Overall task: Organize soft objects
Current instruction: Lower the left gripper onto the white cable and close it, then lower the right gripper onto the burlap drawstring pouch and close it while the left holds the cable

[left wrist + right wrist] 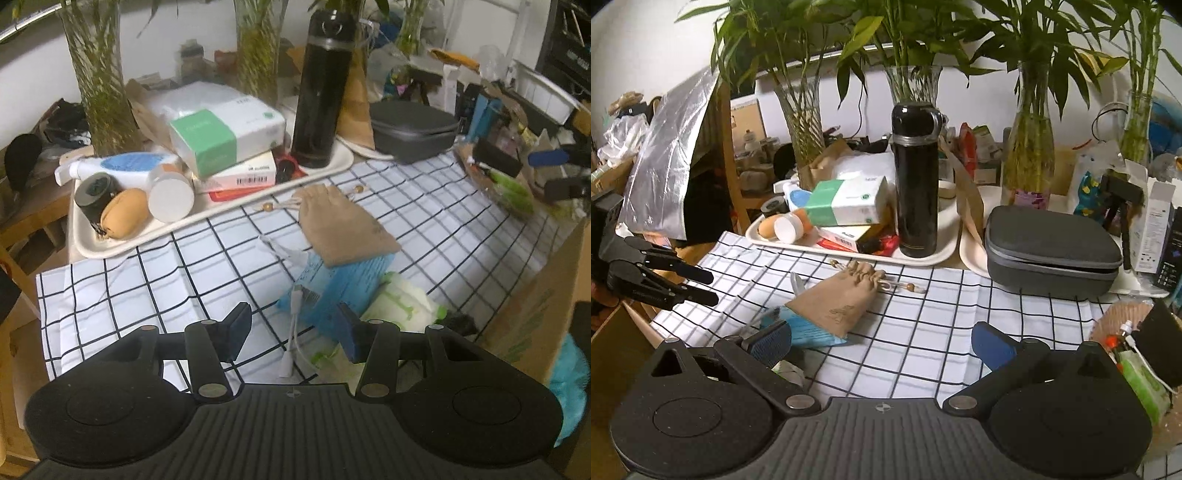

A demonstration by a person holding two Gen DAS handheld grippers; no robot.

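A tan drawstring pouch (341,225) lies on the checked cloth (155,273), its lower end resting on a blue packet (343,288). A white and green soft pack (402,304) lies beside the packet. My left gripper (293,330) is open and empty, just short of the blue packet. In the right wrist view the pouch (840,301) and the blue packet (812,332) lie left of centre. My right gripper (882,345) is open and empty, its left finger close to the packet. The left gripper (701,286) shows at the far left.
A white tray (325,171) at the back holds a black flask (321,88), tissue packs (225,133), a jar, a tube and a tan coin purse (123,214). A grey zip case (1052,251) sits right. Glass vases with plants stand behind. A cardboard box (535,306) stands at right.
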